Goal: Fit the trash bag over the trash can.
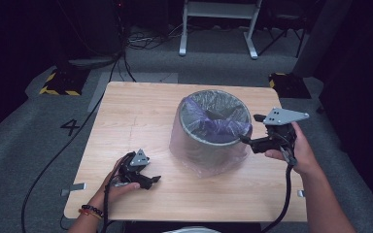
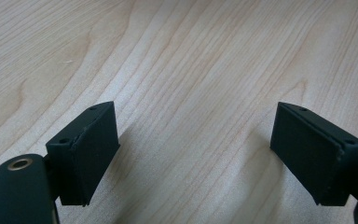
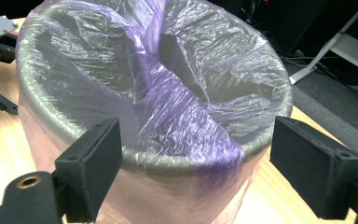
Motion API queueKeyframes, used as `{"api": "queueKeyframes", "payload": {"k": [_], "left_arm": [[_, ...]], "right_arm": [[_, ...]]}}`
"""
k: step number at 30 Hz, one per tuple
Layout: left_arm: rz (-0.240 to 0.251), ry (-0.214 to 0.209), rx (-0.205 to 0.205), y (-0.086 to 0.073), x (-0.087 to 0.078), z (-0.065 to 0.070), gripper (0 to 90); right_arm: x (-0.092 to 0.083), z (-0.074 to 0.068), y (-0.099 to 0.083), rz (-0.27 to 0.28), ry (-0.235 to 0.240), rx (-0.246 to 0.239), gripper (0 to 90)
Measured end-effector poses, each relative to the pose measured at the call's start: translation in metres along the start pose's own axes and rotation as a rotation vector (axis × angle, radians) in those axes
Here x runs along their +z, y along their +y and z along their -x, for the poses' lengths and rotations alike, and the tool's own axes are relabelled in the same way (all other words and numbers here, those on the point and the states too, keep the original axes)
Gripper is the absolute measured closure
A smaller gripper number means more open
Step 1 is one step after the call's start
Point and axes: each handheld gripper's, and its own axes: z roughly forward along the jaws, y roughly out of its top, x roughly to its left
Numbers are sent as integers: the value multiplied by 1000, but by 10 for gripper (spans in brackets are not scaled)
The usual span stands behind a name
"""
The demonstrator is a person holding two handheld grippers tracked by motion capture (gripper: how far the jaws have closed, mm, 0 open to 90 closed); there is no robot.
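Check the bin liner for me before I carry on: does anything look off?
Yes. The purple liner is bunched and twisted across the middle of the bin, not opened out, though its edge is folded over the rim.

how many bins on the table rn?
1. A round grey bin lined with a thin purple plastic bag stands right of centre on the light wooden table. The open right gripper is at its rim; the open left gripper rests near the front edge.
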Motion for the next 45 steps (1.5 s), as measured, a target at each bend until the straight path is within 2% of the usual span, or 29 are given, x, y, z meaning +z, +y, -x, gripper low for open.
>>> {"api": "queueKeyframes", "payload": {"k": [10,19,32,36,43,45], "left_arm": [[0,0,0,0,0,0,147],[0,0,0,0,0,0,147],[0,0,0,0,0,0,147],[-1,0,0,0,0,0,147],[-1,0,0,0,0,0,147],[0,0,0,0,0,0,147]], "right_arm": [[-5,-3,-9,-1,-9,-6,164],[-4,-5,-25,-17,-23,-2,164],[3,-3,-60,-52,-48,34,163],[8,-1,-74,-68,-41,64,164],[16,2,-94,-105,-42,87,163],[18,3,-100,-117,-53,99,163]]}}
